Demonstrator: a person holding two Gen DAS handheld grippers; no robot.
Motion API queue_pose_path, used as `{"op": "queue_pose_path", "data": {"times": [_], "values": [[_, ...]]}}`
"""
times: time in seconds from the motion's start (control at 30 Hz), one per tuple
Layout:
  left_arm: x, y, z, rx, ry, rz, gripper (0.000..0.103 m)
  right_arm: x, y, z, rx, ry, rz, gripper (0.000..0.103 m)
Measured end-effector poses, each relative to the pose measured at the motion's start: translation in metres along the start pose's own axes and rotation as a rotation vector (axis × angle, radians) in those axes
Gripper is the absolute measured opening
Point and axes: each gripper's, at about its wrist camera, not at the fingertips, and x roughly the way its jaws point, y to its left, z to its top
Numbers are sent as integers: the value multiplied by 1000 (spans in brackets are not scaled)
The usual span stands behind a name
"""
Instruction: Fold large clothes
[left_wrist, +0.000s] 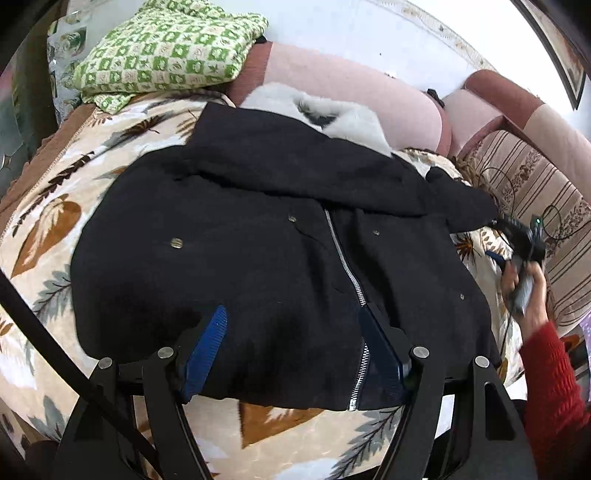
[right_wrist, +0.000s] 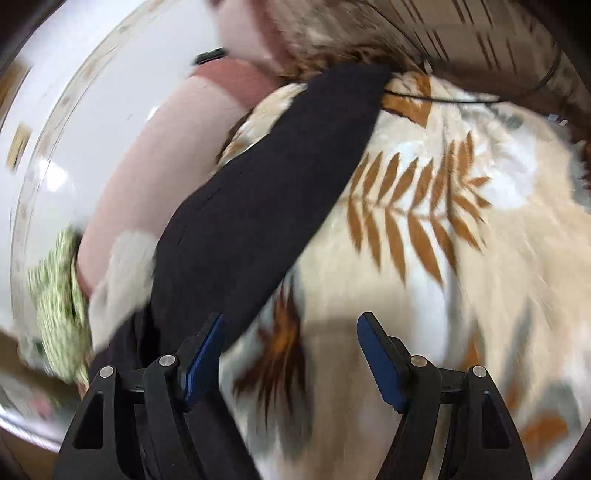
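While black coat (left_wrist: 280, 236) covers blanket (left_wrist: 44, 221), green cloth (left_wrist: 166, 48) sits behind.

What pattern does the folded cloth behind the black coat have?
The folded cloth has a green and cream check pattern with small motifs; the left wrist view shows it best.

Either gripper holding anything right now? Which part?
Nothing held. Left gripper jaws stand open over the black coat; right gripper jaws open over the blanket.
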Motion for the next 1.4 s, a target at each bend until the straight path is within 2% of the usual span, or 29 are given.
{"op": "queue_pose_path", "data": {"times": [0.13, 0.27, 0.37, 0.47, 0.5, 0.53, 0.6, 0.7, 0.77, 0.87, 1.0, 1.1, 1.2, 1.3, 1.4], "values": [[14, -1, 2, -30, 37, 5, 73, 27, -14, 34, 80, -41, 22, 77], [27, 0, 5, -50, 60, 50, 73, 47, -18, 59, 124, -97, 50, 77], [35, 4, 7, -61, 76, 91, 73, 57, -10, 70, 114, -140, 72, 79], [42, 9, 7, -84, 98, 103, 73, 65, 5, 72, 43, -183, 16, 79], [43, 10, 6, -91, 101, 104, 73, 67, 12, 72, 16, -186, -4, 75], [44, 11, 6, -97, 103, 104, 73, 71, 16, 73, 1, -177, -13, 56], [44, 11, 4, -99, 101, 105, 73, 72, 22, 73, -10, -157, 2, 29], [41, 12, 2, -96, 95, 101, 73, 50, 50, 71, -102, -212, -36, 16], [38, 13, 1, -105, 92, 91, 73, 31, 75, 67, -163, -253, -19, 14], [32, 17, -1, -122, 84, 83, 73, -6, 130, 47, -324, -325, 28, 12], [20, 22, -1, -145, 60, 95, 73, -34, 212, -18, -631, -338, 141, 12], [11, 25, -1, -161, 41, 104, 73, -26, 261, -83, -852, -223, 254, 11], [1, 28, 0, -163, 22, 118, 73, 1, 284, -144, -1033, -80, 283, 11], [-10, 34, 3, -178, -12, 131, 73, 38, 287, -188, -1151, 38, 247, 11], [-18, 42, 7, -201, -31, 129, 73, 68, 279, -206, -1189, 133, 192, 13]]}}
